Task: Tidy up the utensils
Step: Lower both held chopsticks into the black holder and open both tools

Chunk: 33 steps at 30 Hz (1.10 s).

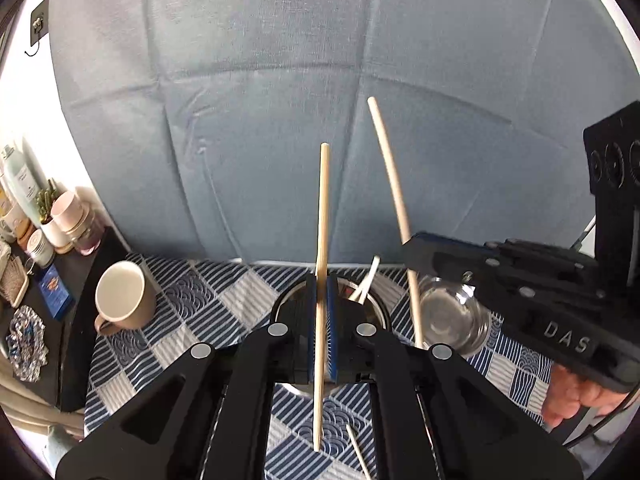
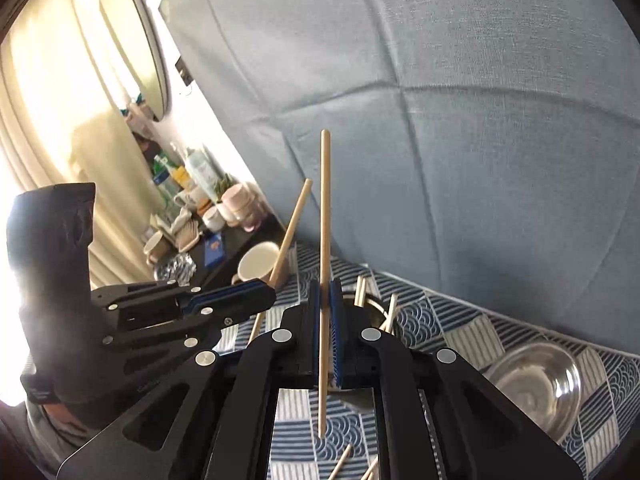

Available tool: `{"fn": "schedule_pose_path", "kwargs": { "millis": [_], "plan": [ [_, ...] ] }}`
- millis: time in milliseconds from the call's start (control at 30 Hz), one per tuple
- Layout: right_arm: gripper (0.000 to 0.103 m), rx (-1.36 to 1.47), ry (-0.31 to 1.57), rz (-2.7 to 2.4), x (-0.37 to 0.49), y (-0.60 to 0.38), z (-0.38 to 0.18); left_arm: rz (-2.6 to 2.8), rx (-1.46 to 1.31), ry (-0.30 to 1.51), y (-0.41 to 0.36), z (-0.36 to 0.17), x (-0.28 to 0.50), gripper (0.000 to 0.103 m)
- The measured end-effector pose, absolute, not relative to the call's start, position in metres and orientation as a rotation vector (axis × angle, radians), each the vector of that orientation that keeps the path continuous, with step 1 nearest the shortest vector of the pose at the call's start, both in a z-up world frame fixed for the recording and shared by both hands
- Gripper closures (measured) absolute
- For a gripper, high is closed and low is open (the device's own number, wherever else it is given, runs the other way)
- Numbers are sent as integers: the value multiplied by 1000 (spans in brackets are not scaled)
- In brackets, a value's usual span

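Observation:
My left gripper (image 1: 321,300) is shut on a wooden chopstick (image 1: 322,240) that stands upright above a round metal holder (image 1: 372,304) with pale chopsticks (image 1: 366,284) in it. My right gripper (image 2: 325,312) is shut on a second wooden chopstick (image 2: 324,240), also upright, above the same holder (image 2: 376,304). In the left wrist view the right gripper (image 1: 416,246) comes in from the right with its chopstick (image 1: 394,184). In the right wrist view the left gripper (image 2: 256,296) is at the left with its chopstick (image 2: 290,232). Loose chopsticks (image 2: 340,462) lie on the cloth below.
A beige mug (image 1: 124,296) stands on the blue patterned tablecloth (image 1: 200,304) at the left. A shiny metal bowl (image 1: 452,316) stands to the right of the holder. A dark side table (image 1: 60,292) with jars and bottles is far left. A blue padded headboard (image 1: 320,100) rises behind.

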State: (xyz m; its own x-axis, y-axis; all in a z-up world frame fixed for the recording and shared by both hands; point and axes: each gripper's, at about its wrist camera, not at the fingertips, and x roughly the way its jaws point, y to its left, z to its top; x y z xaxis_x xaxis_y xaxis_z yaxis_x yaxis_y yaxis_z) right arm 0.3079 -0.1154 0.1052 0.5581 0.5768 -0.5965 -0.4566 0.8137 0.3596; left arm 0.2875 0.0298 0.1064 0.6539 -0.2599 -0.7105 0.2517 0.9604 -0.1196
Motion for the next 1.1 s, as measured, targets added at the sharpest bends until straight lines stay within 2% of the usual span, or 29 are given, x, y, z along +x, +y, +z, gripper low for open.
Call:
{"fn": "schedule_pose_path", "kwargs": {
  "millis": [467, 733, 1100],
  "plan": [
    [98, 199, 652, 610, 329, -109, 93, -438, -82, 569, 34, 90, 306, 98],
    [98, 200, 634, 601, 326, -111, 63, -448, -142, 557, 52, 47, 303, 98],
    [95, 191, 630, 614, 312, -113, 43, -413, -98, 536, 64, 25, 282, 97]
  ]
}}
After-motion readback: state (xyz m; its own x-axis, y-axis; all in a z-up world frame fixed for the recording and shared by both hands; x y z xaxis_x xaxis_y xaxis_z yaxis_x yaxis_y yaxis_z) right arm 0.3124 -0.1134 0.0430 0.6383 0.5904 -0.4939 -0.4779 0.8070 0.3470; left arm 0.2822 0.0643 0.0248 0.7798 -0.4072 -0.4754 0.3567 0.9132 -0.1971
